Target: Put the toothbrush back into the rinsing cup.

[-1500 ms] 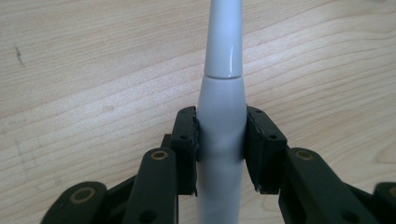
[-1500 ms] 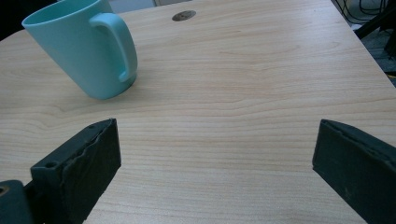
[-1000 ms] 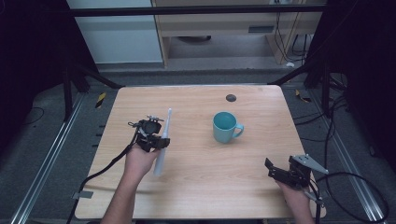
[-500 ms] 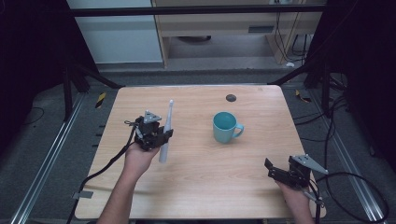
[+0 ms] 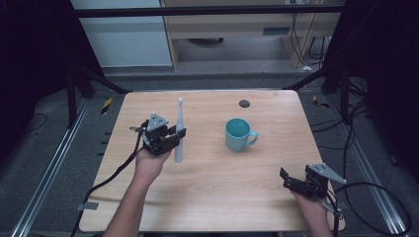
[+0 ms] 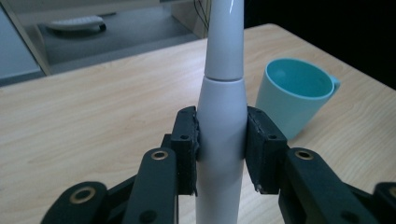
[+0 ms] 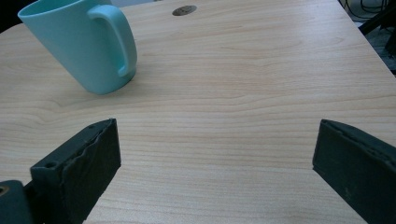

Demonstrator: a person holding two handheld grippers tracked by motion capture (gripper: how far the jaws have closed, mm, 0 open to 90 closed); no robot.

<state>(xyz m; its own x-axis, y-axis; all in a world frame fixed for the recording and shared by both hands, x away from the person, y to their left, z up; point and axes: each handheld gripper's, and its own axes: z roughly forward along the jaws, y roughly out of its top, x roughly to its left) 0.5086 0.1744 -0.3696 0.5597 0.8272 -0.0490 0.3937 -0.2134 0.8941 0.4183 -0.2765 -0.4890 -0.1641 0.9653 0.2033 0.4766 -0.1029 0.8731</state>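
A white electric toothbrush (image 5: 179, 133) stands upright above the wooden table (image 5: 207, 207), held by its handle (image 6: 221, 140) in my left gripper (image 5: 174, 137). That gripper's black pads (image 6: 186, 140) press on both sides of the handle. A teal mug (image 5: 238, 134) sits at the table's middle, to the right of the toothbrush, its handle turned to the right; it appears beyond the brush as the mug (image 6: 295, 93) in the left gripper view. My right gripper (image 5: 286, 178) rests open near the front right corner with nothing between its jaws, facing the mug (image 7: 88, 42).
A small dark round disc (image 5: 244, 103) is set in the table near its far edge. Cables trail off both grippers to the floor. Black frame legs stand beside the table, and a low shelf unit lies beyond it.
The left gripper has lifted the toothbrush from a slant to upright and carried it a little toward the far side. The right gripper has stayed put.
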